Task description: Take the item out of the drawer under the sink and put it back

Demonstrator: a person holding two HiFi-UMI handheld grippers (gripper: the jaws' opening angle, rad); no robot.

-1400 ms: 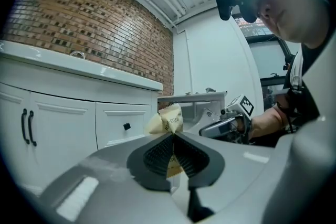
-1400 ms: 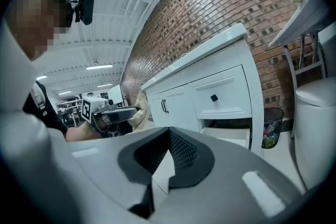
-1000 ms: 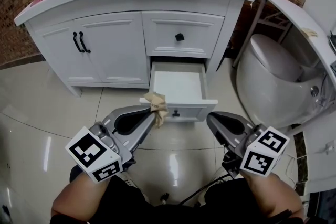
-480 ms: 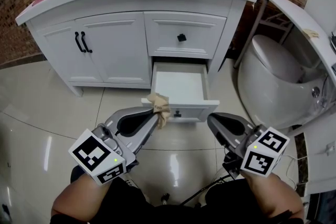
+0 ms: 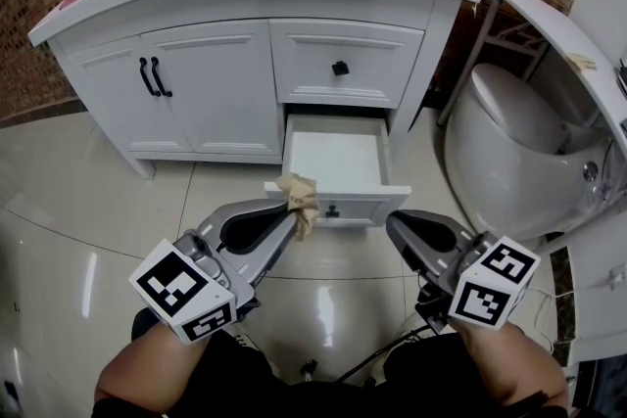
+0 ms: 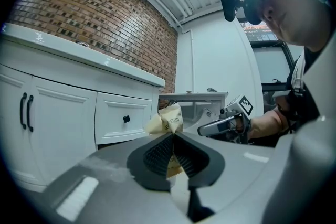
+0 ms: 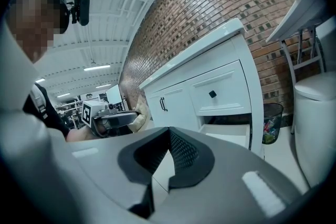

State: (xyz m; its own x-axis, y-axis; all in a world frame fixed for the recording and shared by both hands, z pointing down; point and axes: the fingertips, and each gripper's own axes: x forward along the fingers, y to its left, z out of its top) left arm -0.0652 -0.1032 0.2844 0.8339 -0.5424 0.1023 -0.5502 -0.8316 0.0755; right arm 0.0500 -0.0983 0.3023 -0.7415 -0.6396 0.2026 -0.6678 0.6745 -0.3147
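Note:
My left gripper (image 5: 292,213) is shut on a crumpled beige paper packet (image 5: 297,196), held just in front of the open lower drawer (image 5: 353,208) of the white sink cabinet. In the left gripper view the packet (image 6: 167,119) sticks up out of the closed jaws (image 6: 172,137), with a bit of it showing below the pads. The inside of the drawer looks bare white. My right gripper (image 5: 395,228) hovers to the right of the drawer front, shut with nothing in it (image 7: 169,130).
Above the open drawer is a closed drawer with a black knob (image 5: 340,68). Two cabinet doors with black handles (image 5: 150,78) stand to the left. A white toilet (image 5: 514,147) is close on the right, and a waste bin (image 7: 272,123) sits by the brick wall.

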